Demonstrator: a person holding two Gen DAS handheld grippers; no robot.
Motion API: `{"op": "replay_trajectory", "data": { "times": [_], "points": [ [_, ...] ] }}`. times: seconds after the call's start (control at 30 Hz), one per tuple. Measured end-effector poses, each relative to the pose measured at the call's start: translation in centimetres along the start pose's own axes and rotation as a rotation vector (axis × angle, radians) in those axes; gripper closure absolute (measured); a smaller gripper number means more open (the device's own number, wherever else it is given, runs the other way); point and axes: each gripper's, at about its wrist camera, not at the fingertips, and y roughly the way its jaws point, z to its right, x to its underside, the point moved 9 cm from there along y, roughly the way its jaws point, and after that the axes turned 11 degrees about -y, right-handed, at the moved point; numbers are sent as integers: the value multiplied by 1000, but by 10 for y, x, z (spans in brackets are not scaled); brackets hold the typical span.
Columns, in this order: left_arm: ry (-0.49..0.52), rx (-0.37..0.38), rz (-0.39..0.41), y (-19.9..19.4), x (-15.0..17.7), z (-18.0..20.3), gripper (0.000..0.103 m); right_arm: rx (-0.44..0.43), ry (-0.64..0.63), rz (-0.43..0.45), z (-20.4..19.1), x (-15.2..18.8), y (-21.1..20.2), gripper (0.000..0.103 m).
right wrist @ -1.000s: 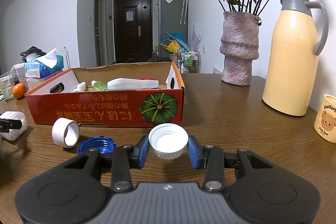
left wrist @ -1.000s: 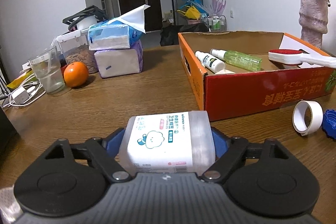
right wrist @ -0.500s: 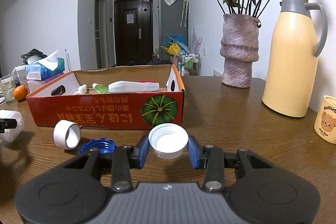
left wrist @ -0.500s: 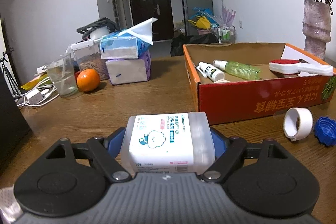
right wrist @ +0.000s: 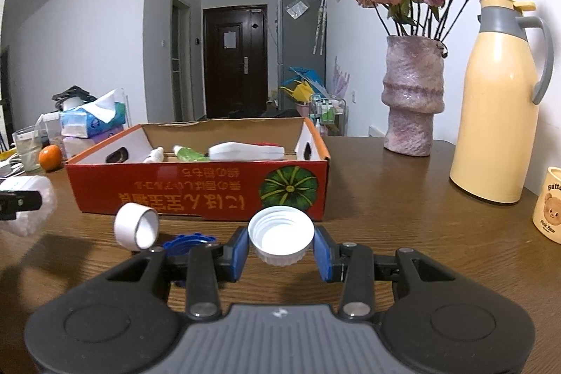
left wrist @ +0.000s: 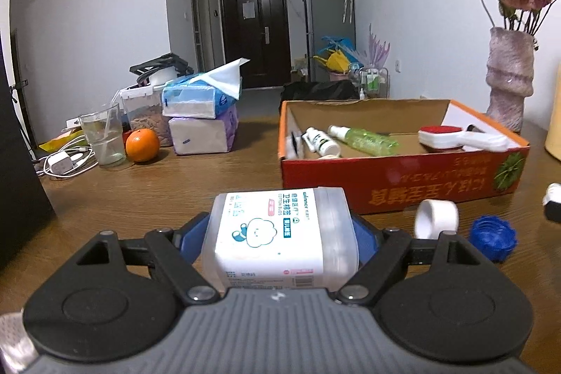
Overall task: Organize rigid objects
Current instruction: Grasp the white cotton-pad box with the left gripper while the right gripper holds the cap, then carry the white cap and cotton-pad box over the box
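My left gripper (left wrist: pixel 280 233) is shut on a clear cotton-swab box (left wrist: pixel 277 237) with a white label, held above the wooden table. The box also shows at the left edge of the right wrist view (right wrist: pixel 33 209). My right gripper (right wrist: pixel 281 246) is shut on a white bottle cap (right wrist: pixel 281 235), open side up, just above the table. The orange cardboard box (left wrist: pixel 403 188) (right wrist: pixel 196 195) stands ahead and holds two small bottles (left wrist: pixel 361 137) and a red-and-white brush (left wrist: pixel 455 137). A white tape roll (left wrist: pixel 436 219) (right wrist: pixel 136 226) and a blue cap (left wrist: pixel 494 237) (right wrist: pixel 189 242) lie in front of it.
At the left stand tissue packs (left wrist: pixel 203 114), an orange (left wrist: pixel 142 145), a glass (left wrist: pixel 103 139) and a charger with cables (left wrist: pixel 59 163). At the right stand a pink vase (right wrist: pixel 412 100), a yellow thermos (right wrist: pixel 498 107) and a bear mug (right wrist: pixel 548 204).
My left gripper has drawn back and risen with the cotton-swab box, so the cardboard box looks farther away. My right gripper has lifted a little with the white cap.
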Motion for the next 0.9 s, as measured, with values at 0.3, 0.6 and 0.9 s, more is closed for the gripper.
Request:
{"op": "replay_trajectory", "data": {
  "times": [0.3, 0.6, 0.9],
  "points": [
    [-40, 20, 23, -24, -1, 21, 20, -39, 0, 31, -17, -5, -15, 64],
    [-74, 29, 40, -41, -7, 35, 20, -77, 14, 55, -25, -15, -30, 64],
    [-65, 33, 61, -49, -18, 50, 20, -98, 18, 89, -27, -28, -40, 64]
  ]
}}
